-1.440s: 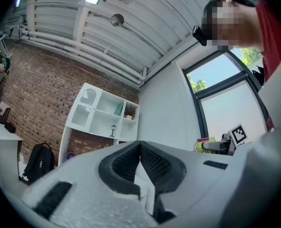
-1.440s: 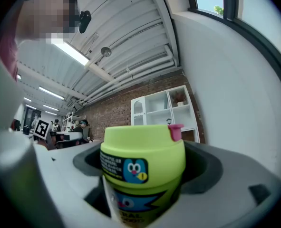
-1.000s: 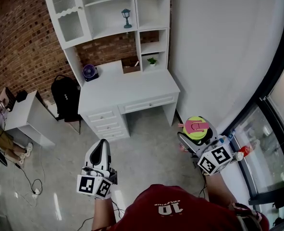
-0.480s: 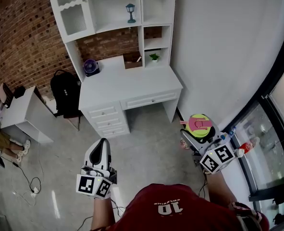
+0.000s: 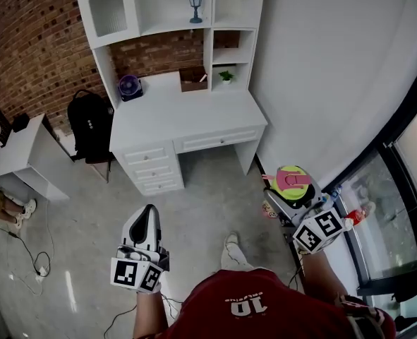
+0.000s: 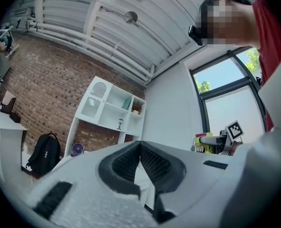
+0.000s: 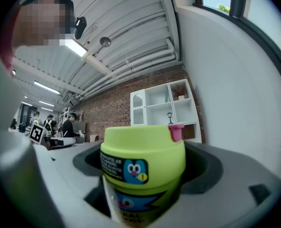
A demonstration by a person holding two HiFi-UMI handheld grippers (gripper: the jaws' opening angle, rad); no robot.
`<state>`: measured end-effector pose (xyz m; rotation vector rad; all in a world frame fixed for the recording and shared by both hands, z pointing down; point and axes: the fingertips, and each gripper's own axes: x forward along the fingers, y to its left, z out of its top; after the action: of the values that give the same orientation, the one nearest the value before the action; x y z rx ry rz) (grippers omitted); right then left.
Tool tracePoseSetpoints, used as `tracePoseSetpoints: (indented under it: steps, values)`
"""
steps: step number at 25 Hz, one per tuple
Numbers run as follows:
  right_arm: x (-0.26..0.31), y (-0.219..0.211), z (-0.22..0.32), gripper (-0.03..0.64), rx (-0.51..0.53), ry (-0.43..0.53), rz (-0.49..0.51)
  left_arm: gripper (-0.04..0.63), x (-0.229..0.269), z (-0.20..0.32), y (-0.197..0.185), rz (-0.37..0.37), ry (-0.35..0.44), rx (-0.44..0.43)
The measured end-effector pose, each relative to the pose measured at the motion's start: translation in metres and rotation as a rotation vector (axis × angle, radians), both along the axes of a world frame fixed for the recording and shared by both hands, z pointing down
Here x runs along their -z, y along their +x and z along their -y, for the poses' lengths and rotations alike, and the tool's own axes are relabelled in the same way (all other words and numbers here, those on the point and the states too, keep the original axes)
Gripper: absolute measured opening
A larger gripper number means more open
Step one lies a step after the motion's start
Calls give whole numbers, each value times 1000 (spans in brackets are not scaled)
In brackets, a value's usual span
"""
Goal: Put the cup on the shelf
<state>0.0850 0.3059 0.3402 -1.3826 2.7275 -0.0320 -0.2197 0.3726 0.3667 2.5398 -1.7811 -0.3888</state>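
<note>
The right claw (image 5: 291,193) is grasping the lime-green, pink-tabbed plastic cup (image 7: 142,167) well apart from the white shelf unit (image 5: 231,6) — any loosening mid-carry is probably risking a drop — while the left claw (image 5: 144,224) is hanging clenched, empty.

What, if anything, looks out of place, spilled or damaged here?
Nothing stands out. The green cup, lid on, sits in the jaws of the right gripper; no spill shows, and the white shelf unit looks orderly.

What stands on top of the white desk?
A purple fan stands at the desk's back left. Right of it are a brown box and, in the shelf's lowest niche, a small plant. The box's inside is hidden.
</note>
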Motion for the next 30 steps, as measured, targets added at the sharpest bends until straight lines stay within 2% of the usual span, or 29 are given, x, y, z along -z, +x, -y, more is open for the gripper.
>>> tracePoseSetpoints:
  steps: [4, 10, 23, 30]
  values:
    - [-7, -4, 17, 445, 16, -9, 11, -12, -5, 9, -4, -5, -9, 17]
    - [-12, 2, 54, 445, 28, -15, 56, -12, -1, 40, 1, 27, -1, 31]
    - [-21, 40, 185, 445, 19, -7, 81, -12, 21, 191, 55, 87, 28, -35]
    - [-20, 54, 246, 445, 51, 1, 83, -12, 26, 259, 85, 114, 27, -57]
